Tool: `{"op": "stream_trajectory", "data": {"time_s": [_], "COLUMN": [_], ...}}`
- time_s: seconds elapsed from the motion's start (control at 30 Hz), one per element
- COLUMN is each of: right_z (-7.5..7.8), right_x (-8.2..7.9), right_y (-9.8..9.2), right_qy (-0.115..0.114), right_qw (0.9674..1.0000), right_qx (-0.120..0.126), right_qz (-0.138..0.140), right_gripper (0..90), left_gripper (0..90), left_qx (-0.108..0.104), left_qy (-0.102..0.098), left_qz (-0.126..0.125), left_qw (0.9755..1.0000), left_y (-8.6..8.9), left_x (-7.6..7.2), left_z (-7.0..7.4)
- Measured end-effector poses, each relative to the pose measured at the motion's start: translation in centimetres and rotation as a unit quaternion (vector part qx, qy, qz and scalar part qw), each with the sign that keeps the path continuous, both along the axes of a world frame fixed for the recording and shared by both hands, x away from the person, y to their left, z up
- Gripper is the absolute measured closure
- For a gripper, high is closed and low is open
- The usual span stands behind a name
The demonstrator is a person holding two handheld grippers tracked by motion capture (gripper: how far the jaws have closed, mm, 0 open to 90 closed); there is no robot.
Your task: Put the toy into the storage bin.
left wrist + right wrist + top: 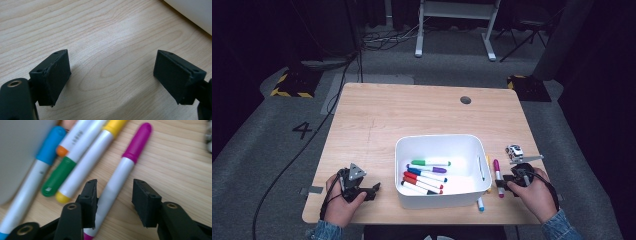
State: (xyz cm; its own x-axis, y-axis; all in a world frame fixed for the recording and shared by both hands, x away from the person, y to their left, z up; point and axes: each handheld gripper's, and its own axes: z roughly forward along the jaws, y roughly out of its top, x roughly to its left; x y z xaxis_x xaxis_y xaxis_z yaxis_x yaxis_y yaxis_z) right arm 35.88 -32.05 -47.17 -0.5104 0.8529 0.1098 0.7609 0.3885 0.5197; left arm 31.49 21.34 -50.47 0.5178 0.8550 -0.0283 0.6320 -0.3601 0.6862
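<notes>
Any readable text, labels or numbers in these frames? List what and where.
"4": floor marking left of the table.
Print on the orange-tipped marker and the blue-capped marker: too blurred to read.

High view above the table [377, 110]; both gripper views close, down at its wood.

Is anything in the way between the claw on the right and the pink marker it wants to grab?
No. The right gripper already has its jaws on either side of the pink-capped marker, which lies on the table. The yellow-capped marker lies close beside it, just outside one jaw.
</notes>
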Motion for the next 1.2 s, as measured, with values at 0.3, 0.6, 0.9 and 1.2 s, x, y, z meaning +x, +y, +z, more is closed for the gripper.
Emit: {"op": "stream_trajectory", "data": {"time_s": [0.3,0.6,0.9,1.2], "right_z": [0.0,0.0,0.6,3.3], "right_x": [-0.9,-1.1,-1.2,-1.3], "right_y": [-2.4,-2.9,-3.1,-3.1], "right_qy": [0.0,-0.002,0.003,-0.016], "right_qw": [0.999,0.9985,0.9991,0.9993], "right_qx": [-0.04,-0.045,-0.026,0.008], "right_qz": [-0.021,-0.03,-0.034,-0.032], "right_gripper": [66.7,76.4,76.6,76.5], "left_gripper": [14.3,14.3,14.3,14.3], "left_qx": [0.0,0.0,-0.001,0.0], "left_qy": [-0.001,-0.001,0.0,0.0], "left_qz": [-0.001,-0.001,0.0,0.0], "left_qw": [1.0,1.0,1.0,1.0], "left_y": [0.0,0.0,0.0,0.0], "left_x": [0.0,0.0,0.0,0.0], "left_z": [0.0,0.0,0.0,0.0]}}
